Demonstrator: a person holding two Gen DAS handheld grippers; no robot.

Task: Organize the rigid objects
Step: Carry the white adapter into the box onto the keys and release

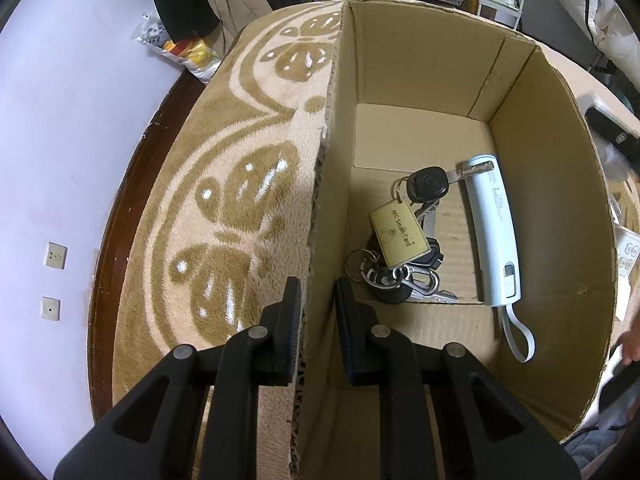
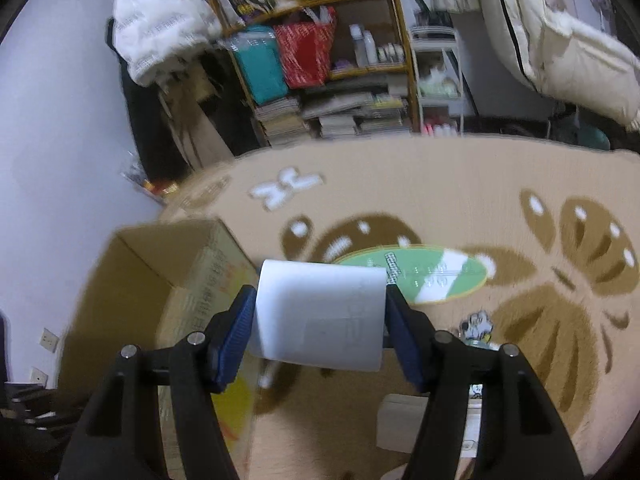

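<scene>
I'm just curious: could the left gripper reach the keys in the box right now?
Probably not as it stands. The left gripper is shut on the box wall, so it is busy. The keys lie uncovered on the box floor, beside a white device, so once it let go, nothing would block it.

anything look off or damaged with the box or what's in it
The brown cardboard box has a ragged, torn top edge on the wall that the left tongs straddle. Inside, the bunch of keys with a gold card tag and the white stick-shaped device lie loose; nothing looks spilled or broken.
</scene>
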